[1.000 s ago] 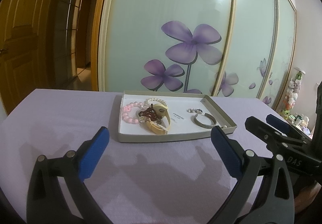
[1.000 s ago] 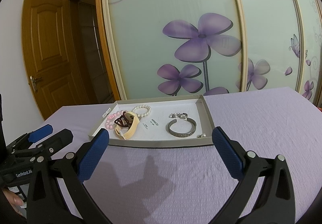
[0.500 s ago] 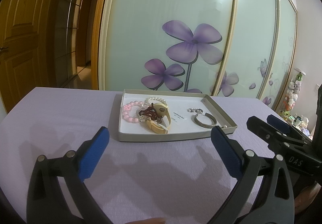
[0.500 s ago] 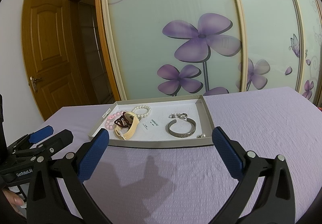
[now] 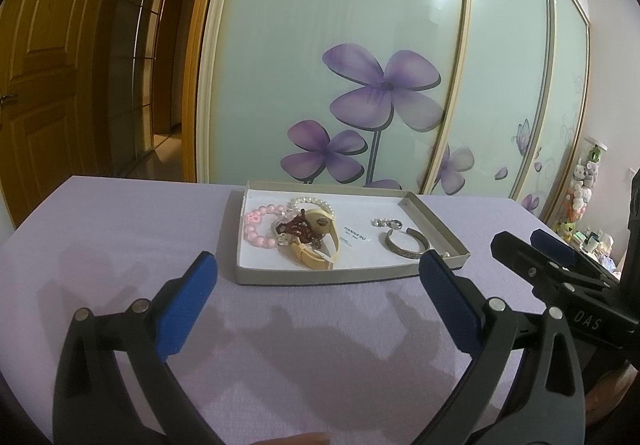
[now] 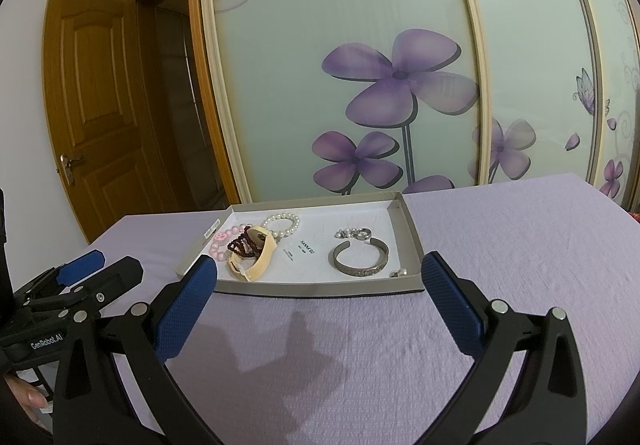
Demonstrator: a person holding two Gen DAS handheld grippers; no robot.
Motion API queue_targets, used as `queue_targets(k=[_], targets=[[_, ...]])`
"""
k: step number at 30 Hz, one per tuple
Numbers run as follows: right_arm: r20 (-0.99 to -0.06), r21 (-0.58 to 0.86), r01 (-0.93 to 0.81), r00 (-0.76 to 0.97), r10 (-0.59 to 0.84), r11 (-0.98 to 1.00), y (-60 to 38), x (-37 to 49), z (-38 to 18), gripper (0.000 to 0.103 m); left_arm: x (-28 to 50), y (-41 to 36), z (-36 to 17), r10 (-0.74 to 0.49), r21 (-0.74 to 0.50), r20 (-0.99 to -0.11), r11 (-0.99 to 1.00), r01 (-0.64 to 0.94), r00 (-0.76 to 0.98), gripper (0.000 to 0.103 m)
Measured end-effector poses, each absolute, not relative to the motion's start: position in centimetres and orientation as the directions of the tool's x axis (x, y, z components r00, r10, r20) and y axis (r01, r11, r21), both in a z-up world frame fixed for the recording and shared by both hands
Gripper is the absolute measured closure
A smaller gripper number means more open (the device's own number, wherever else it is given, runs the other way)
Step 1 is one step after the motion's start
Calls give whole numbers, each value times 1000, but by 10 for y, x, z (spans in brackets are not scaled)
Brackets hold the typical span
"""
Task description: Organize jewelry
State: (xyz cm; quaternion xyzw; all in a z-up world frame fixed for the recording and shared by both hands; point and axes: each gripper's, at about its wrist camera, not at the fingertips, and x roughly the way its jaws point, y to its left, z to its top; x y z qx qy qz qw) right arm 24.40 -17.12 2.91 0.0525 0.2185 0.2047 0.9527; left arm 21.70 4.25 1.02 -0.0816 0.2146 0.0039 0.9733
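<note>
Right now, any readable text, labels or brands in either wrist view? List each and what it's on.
"DAS": right tongs, on the black body, left wrist view.
"GenRobot.AI": left tongs, on the black body, right wrist view.
"HANNA SU" (roughly): small print on the tray floor; the lines under it are too small to read.
White sticker on the tray's left wall: unreadable.

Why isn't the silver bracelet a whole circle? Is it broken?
Cannot tell if broken. The silver bracelet lies flat in the tray, its gap facing away.
</note>
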Motion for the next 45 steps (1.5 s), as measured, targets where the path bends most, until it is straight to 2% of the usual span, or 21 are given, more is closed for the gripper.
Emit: queue_targets(k=[45], targets=[[-397,190,-369,819,415,910,-170,243,30,1,218,43,13,-20,-152,-421,987,-48,907,2]])
